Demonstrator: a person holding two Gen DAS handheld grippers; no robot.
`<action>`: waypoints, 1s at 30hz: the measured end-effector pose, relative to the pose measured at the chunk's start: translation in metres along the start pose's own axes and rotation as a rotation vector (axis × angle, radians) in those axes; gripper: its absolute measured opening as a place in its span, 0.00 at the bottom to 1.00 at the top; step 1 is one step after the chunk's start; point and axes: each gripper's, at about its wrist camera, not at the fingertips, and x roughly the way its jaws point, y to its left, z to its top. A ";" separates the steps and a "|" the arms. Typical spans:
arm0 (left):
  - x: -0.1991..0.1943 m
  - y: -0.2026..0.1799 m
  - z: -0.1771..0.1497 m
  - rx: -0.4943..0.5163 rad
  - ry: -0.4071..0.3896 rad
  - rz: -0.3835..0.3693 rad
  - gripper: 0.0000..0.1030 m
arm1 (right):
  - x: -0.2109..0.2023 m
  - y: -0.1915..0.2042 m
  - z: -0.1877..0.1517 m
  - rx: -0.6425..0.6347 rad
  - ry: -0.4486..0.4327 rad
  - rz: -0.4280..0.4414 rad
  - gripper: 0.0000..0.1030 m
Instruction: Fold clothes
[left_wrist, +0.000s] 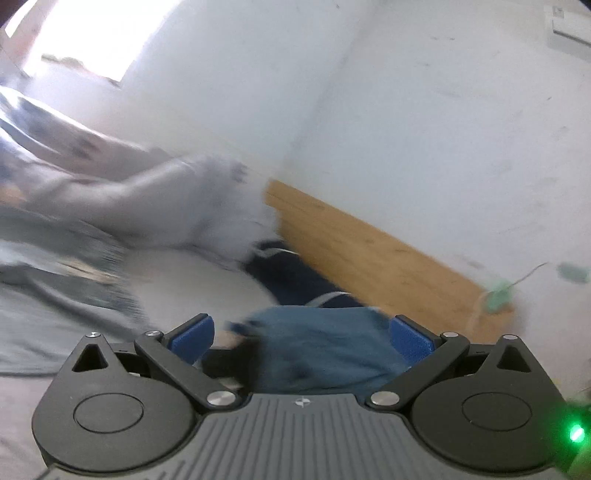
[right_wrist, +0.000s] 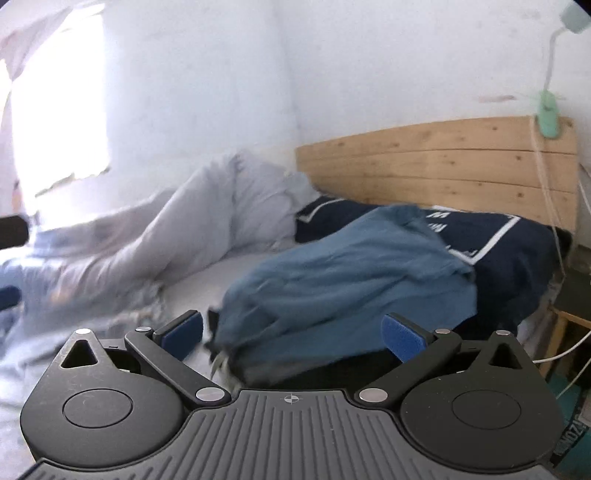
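Bed: pale sheet, bare between the heaped bedding and the clothes; it fills the lower half of both views.
Wall: white, behind the bed; a bright window stands at far left.
Headboard: light wooden planks, at the right end of the bed; also seen in the left wrist view.
Duvet: grey, bunched along the left side of the bed, its far end reaching toward the headboard.
Pillow: navy with white lines and lettering, lying against the foot of the headboard.
Garment: blue cloth, crumpled in a loose heap on the sheet, its far edge lapping onto the pillow; blurred in both views. In the left wrist view it lies directly ahead of the tool, between the two fingers.
Right gripper: jaws spread wide, blue pads well apart; the near edge of the garment sits in the gap, not pinched.
Left gripper: jaws likewise spread, released; cloth fills the gap, and whether the pads touch it cannot be told.
Lamp: mint-green, clipped to the top right corner of the headboard, with a cord hanging down.
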 end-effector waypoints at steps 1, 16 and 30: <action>-0.012 0.010 -0.006 0.011 -0.014 0.027 1.00 | 0.000 0.007 -0.005 -0.016 0.014 0.006 1.00; -0.098 0.127 -0.078 0.055 0.022 0.655 1.00 | 0.026 0.149 -0.099 -0.326 0.160 0.292 1.00; -0.089 0.173 -0.122 0.071 0.256 0.839 1.00 | 0.061 0.219 -0.166 -0.382 0.350 0.296 1.00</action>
